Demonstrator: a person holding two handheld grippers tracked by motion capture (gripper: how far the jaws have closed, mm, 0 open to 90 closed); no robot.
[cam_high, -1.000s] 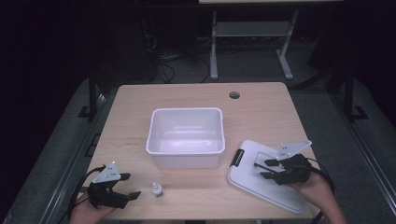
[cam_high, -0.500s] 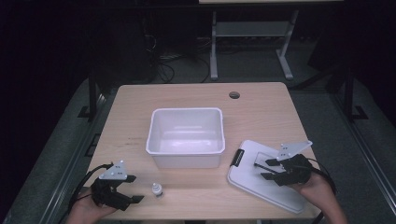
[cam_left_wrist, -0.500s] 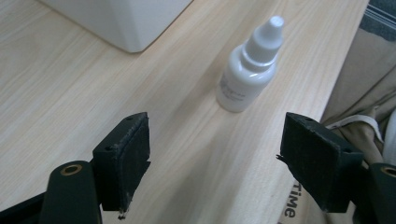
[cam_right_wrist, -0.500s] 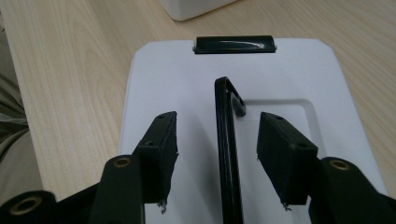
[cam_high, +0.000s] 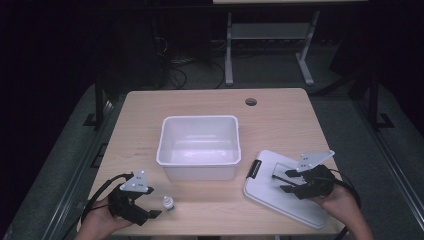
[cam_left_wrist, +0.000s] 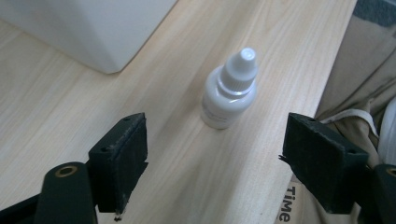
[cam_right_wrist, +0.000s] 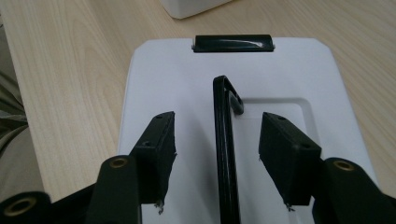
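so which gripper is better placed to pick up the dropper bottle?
Left. The left gripper has open jaws aimed at the upright dropper bottle just ahead. The right gripper sits over the lid, jaws straddling its black handle.

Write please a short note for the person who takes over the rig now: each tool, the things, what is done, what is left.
Left tool: open, facing the dropper bottle, not touching it.
Right tool: open astride the lid handle; jaws have just been opening, pads clear of it.
Things: bottle upright near the table's front edge; white bin mid-table, nothing visible inside; lid flat to its right.
Done: lid is off.
Left: probably grasp the bottle, place it in the bin, close the lid.
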